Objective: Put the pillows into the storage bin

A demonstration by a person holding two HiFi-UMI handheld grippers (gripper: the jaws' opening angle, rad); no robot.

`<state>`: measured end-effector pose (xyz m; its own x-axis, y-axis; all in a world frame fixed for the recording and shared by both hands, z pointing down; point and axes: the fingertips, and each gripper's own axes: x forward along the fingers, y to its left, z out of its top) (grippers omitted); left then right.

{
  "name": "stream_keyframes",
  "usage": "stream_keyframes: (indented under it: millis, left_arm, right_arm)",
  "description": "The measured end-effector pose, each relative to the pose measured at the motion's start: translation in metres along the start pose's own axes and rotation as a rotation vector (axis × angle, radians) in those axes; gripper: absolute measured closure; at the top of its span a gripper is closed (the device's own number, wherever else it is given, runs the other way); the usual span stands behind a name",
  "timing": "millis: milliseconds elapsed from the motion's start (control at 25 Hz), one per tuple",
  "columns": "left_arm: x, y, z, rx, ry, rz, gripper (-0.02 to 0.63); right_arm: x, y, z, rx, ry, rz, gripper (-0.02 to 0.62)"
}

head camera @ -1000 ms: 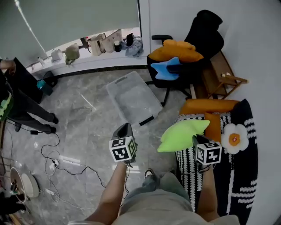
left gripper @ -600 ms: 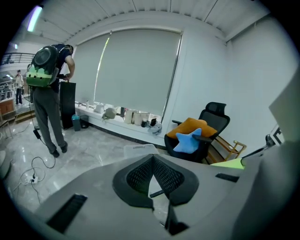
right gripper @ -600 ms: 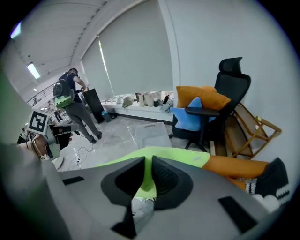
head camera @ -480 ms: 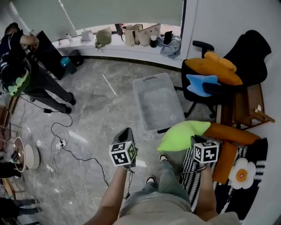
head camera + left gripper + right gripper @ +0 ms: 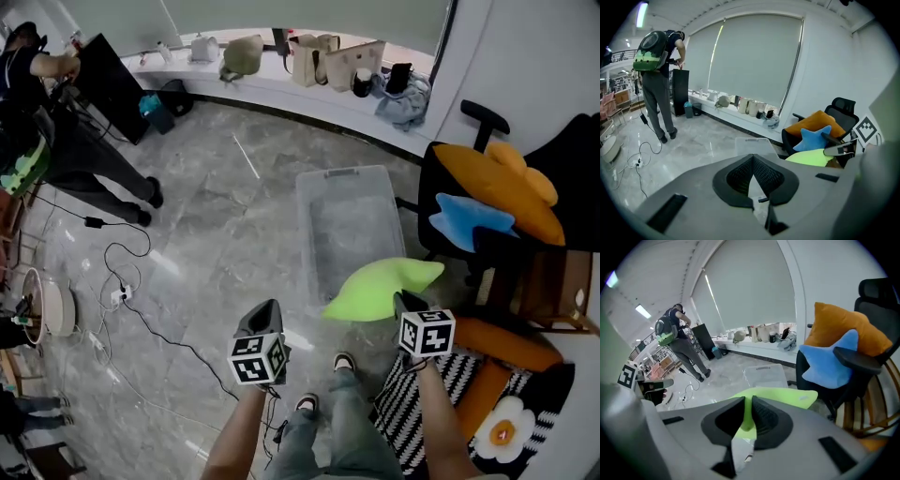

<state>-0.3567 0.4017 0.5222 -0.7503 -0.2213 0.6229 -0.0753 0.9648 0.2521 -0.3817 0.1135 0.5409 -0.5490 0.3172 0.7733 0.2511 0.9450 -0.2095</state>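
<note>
The clear storage bin (image 5: 352, 234) is lying empty on the marble floor, while the lime-green pillow (image 5: 375, 289) is hanging by its near right corner, pinched between the right gripper's (image 5: 403, 302) fingers. Just right, an office chair (image 5: 487, 118) is carrying an orange pillow (image 5: 497, 187) and a blue star pillow (image 5: 467, 217). The left gripper (image 5: 267, 311) is hovering nearer the person, fingers closed together on nothing.

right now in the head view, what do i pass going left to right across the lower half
power strip → left hand-held gripper → green pillow → flower pillow
</note>
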Motion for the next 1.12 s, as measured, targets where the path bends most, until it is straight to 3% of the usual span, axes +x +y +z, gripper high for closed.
stream_keyframes:
  millis: [280,520,800,1120]
  left_arm:
    - [0.089,0.039,-0.035,-0.079,-0.018,0.035,0.604]
    - [0.119,0.054,-0.083,-0.098,0.023,0.063,0.604]
    - [0.114,0.056,-0.123,-0.15,0.055,0.078,0.604]
    - [0.095,0.059,-0.149,-0.144,0.082,0.066,0.604]
  right_arm:
    - [0.134,-0.013,0.038,-0.055,-0.077,0.021,0.551]
    - [0.191,-0.015,0.041,-0.072,-0.107,0.057,0.547]
    - [0.219,-0.029,-0.006,-0.051,-0.055,0.0,0.355]
    - [0.203,-0.023,-0.061,-0.071,-0.009,-0.002,0.339]
